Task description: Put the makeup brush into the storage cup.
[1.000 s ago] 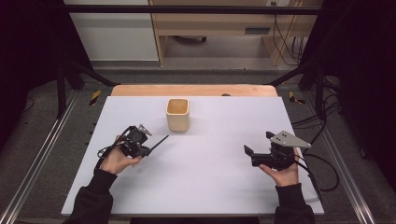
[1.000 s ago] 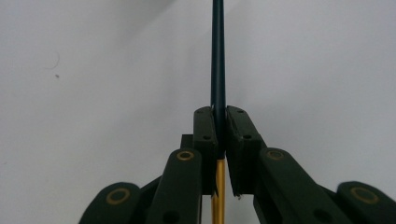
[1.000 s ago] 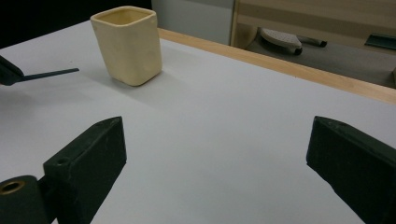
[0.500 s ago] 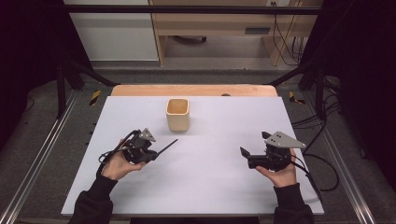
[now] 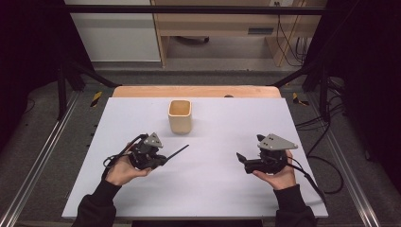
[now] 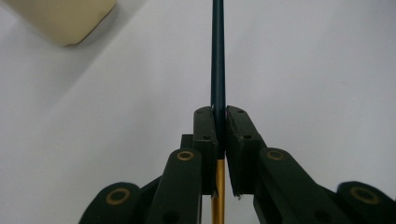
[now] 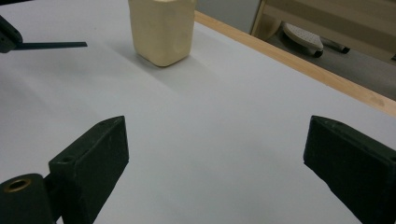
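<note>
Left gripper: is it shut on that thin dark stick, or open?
Shut. In the left gripper view the fingers press both sides of the stick; from the left gripper it juts toward the beige cup.

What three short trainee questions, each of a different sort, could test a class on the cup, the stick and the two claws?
1. True or false: the left claw is shut on the thin dark stick.
2. How do the right claw's jaws stand? A) wide open with nothing between them B) shut on the stick C) shut on the cup
3. What stands upright on the white table, beyond both claws?

Key:
1. True.
2. A.
3. The cream cup.
</note>
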`<state>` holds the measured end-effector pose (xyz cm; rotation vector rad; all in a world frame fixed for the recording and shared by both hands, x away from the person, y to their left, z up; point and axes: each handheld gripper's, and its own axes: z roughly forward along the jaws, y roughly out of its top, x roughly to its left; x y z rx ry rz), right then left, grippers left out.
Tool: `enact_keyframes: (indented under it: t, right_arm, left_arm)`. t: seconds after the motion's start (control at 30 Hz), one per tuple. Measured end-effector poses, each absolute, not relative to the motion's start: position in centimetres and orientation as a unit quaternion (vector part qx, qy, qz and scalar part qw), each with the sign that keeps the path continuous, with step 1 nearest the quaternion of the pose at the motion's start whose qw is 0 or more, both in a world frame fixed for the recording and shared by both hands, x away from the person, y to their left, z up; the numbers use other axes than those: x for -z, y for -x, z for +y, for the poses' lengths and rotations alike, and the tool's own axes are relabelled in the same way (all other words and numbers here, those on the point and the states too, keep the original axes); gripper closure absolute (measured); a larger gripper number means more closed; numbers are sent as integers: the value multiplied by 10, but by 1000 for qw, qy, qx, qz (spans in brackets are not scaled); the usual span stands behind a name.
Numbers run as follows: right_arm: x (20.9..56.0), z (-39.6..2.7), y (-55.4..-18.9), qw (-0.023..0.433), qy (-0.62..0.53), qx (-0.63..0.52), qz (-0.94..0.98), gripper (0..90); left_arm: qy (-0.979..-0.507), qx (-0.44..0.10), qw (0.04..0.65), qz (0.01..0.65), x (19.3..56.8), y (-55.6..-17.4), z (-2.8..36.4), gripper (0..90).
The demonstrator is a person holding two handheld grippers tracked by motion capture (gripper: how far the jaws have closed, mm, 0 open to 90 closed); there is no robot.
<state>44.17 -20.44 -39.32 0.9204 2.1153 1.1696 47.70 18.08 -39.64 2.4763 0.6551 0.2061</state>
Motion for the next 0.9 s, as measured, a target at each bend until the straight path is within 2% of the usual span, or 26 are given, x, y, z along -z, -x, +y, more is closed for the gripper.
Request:
enact_keyframes:
  t: [0.9]
  right_arm:
    - [392,-171,-436,258,-235,-381,856,183]
  left_arm:
    - [-941,-52,287,171,384,-467,140,825]
